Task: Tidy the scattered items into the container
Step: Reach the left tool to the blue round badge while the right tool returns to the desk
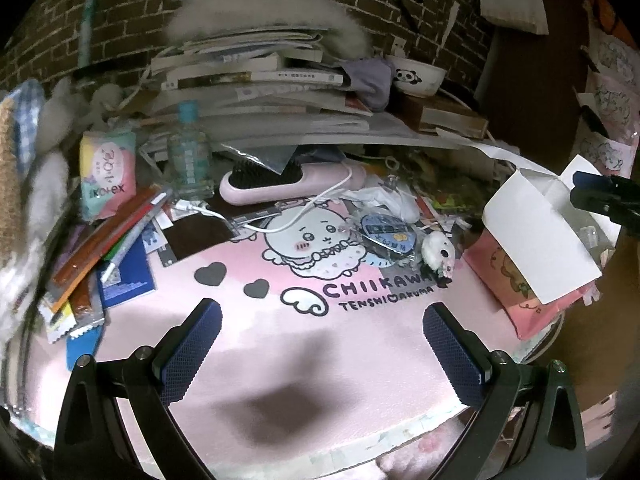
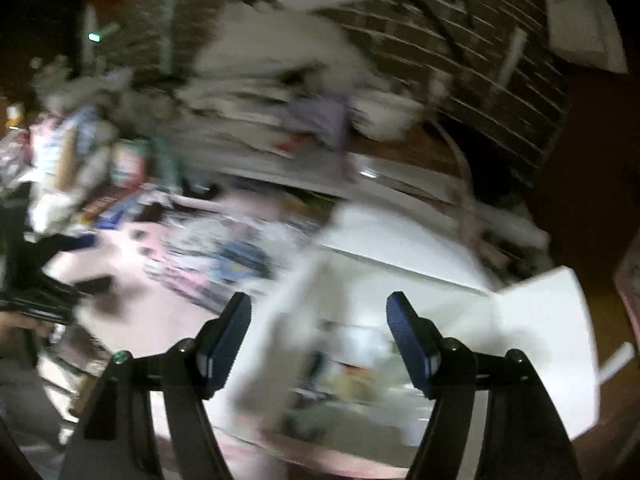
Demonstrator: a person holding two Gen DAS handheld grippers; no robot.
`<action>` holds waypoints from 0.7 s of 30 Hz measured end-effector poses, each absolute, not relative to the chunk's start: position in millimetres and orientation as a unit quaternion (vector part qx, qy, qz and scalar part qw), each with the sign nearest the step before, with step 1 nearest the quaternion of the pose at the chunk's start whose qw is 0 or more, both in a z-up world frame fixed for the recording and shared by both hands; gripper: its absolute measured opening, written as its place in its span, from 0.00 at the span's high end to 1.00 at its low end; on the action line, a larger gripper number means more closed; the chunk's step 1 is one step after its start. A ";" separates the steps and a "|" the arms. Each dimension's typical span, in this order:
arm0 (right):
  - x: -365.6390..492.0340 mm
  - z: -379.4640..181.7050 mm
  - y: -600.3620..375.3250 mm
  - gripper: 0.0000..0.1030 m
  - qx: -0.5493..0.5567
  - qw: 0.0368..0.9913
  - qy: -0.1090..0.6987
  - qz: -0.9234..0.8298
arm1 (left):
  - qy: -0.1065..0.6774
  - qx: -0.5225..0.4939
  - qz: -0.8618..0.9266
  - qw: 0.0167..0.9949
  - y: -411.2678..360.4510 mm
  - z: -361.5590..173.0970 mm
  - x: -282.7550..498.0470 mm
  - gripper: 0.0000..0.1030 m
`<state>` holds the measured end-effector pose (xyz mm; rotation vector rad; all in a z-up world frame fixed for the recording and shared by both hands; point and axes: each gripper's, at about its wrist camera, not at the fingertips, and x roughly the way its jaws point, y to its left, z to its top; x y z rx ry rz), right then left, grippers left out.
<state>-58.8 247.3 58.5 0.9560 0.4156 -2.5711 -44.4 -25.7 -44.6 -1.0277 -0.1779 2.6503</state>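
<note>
An open white cardboard box (image 1: 536, 236) stands on the right of the pink character desk mat (image 1: 312, 344); in the blurred right wrist view the same box (image 2: 420, 280) lies just below and ahead. My left gripper (image 1: 322, 344) hangs open over bare mat, holding nothing. My right gripper (image 2: 319, 334) is open above the box's mouth with nothing between its fingers; it also shows at the right edge of the left wrist view as the right gripper (image 1: 600, 196). Scattered on the mat are a small white panda figure (image 1: 438, 252), a wrapped blue badge (image 1: 390, 236), pens (image 1: 132, 232) and a pink hairbrush (image 1: 288, 182).
A tall stack of books and papers (image 1: 260, 80) fills the back, with a panda bowl (image 1: 416, 74) on it. A water bottle (image 1: 190, 152), a Kotex pack (image 1: 106, 172) and a white cable (image 1: 280, 220) crowd the left and middle. A pink bag (image 1: 520, 300) lies under the box.
</note>
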 end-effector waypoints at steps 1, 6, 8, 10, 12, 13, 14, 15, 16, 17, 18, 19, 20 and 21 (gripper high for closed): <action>-55.3 56.9 236.1 0.35 0.334 0.201 0.145 -0.909 | -0.063 -0.357 0.920 0.148 -26.4 -46.0 -44.9 0.02; -45.0 34.9 191.1 0.35 0.341 0.279 0.122 -0.889 | -0.064 -0.361 0.917 0.155 -29.3 -52.9 -50.1 0.02; -38.0 23.2 176.3 0.35 0.345 0.306 0.119 -0.879 | -0.063 -0.364 0.916 0.155 -32.2 -55.6 -54.2 0.02; -31.5 7.1 163.6 0.34 0.352 0.324 0.120 -0.870 | -0.065 -0.366 0.915 0.157 -34.5 -57.3 -59.3 0.02; -29.8 -7.8 156.9 0.34 0.366 0.332 0.112 -0.862 | -0.068 -0.369 0.912 0.165 -35.8 -58.5 -67.1 0.03; -29.7 -15.6 154.6 0.34 0.375 0.336 0.103 -0.858 | -0.069 -0.370 0.911 0.168 -35.6 -58.8 -70.9 0.03; -29.3 -23.7 153.1 0.34 0.385 0.337 0.093 -0.854 | -0.070 -0.372 0.909 0.172 -34.4 -58.8 -75.4 0.03; -28.0 -30.1 153.0 0.34 0.390 0.337 0.087 -0.852 | -0.072 -0.373 0.908 0.179 -32.1 -58.4 -80.4 0.03; -24.9 -35.6 153.6 0.34 0.391 0.336 0.084 -0.853 | -0.074 -0.373 0.906 0.186 -29.1 -57.5 -84.3 0.03; -22.5 -40.3 153.6 0.34 0.391 0.333 0.083 -0.854 | -0.072 -0.373 0.904 0.197 -23.4 -56.2 -89.3 0.03; -21.1 -44.5 153.5 0.34 0.391 0.328 0.082 -0.856 | -0.067 -0.374 0.902 0.203 -17.8 -55.8 -93.2 0.03; -19.8 -49.4 154.1 0.33 0.391 0.322 0.079 -0.858 | -0.061 -0.376 0.901 0.207 -12.1 -55.2 -96.5 0.03; -19.6 -52.9 155.9 0.31 0.393 0.318 0.075 -0.859 | -0.052 -0.378 0.899 0.215 -3.2 -54.4 -101.5 0.04; -19.7 -56.2 157.8 0.29 0.397 0.318 0.071 -0.858 | -0.045 -0.380 0.897 0.221 4.0 -54.0 -105.6 0.05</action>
